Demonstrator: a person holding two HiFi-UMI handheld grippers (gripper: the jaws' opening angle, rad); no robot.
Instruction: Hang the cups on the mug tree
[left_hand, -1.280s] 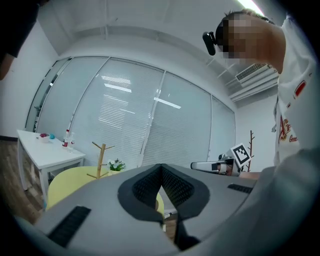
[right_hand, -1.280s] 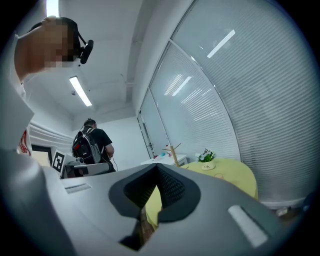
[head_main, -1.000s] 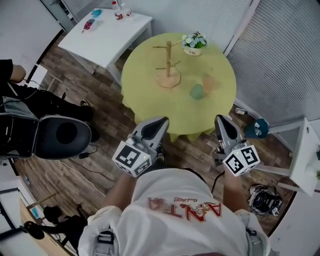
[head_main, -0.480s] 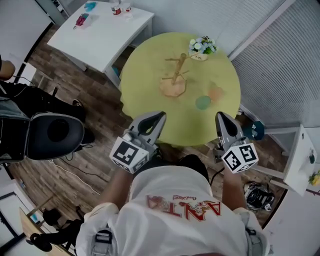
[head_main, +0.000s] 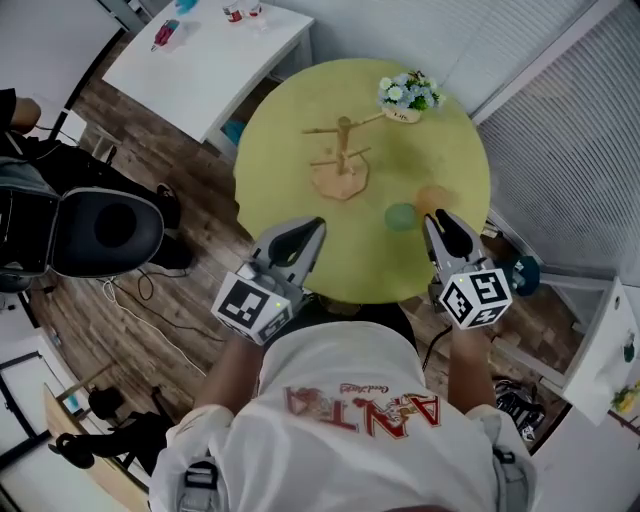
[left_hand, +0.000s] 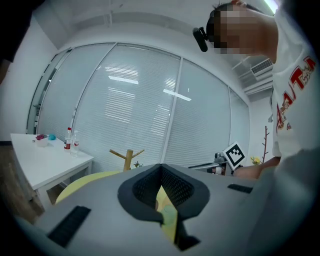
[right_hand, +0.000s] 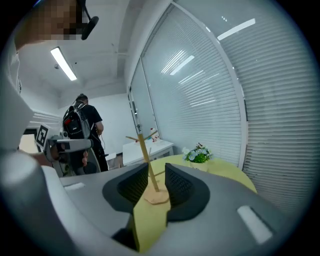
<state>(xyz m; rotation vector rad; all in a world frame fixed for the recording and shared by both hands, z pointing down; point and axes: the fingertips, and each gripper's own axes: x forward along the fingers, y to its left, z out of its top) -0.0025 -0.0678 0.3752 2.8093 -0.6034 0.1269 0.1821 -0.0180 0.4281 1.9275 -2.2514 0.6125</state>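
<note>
While neither cup is in hand yet, both stand on the round yellow-green table (head_main: 290, 120), taking the person's edge as 6 o'clock: the green cup (head_main: 401, 216) sits at about 4 o'clock from the table's middle, and the orange cup (head_main: 433, 200) is just beside it, further toward 3 o'clock. The wooden mug tree (head_main: 341, 160) stands near the middle, its pegs bare, with the cups at roughly 4 o'clock from its base.

The left gripper (head_main: 300, 235) hovers over the table's 7 o'clock edge; in its own view the jaw tips meet and nothing lies between them. The right gripper (head_main: 441, 226) hangs at 5 o'clock, close to the two cups, its jaws a narrow way apart and empty, with the tree's stem showing through the gap in the right gripper view.

The cups look small, rigid and smooth, so I judge them light but slippery and likely to chip if dropped; whether they are ceramic or plastic cannot be told. Their handles are too blurred to make out. The sound hold would be across the wall or rim on the side away from the handle, leaving the loop free to slide over a peg. The tree itself seems light and could tip if a peg is pushed sideways.

Whether either cup has anything in it is hidden from here. The flower pot (head_main: 404, 112) at 1 o'clock holds a small bunch of pale flowers. Bottles (head_main: 240, 12) stand on the white table (head_main: 215, 60) beyond, at 11 o'clock.
</note>
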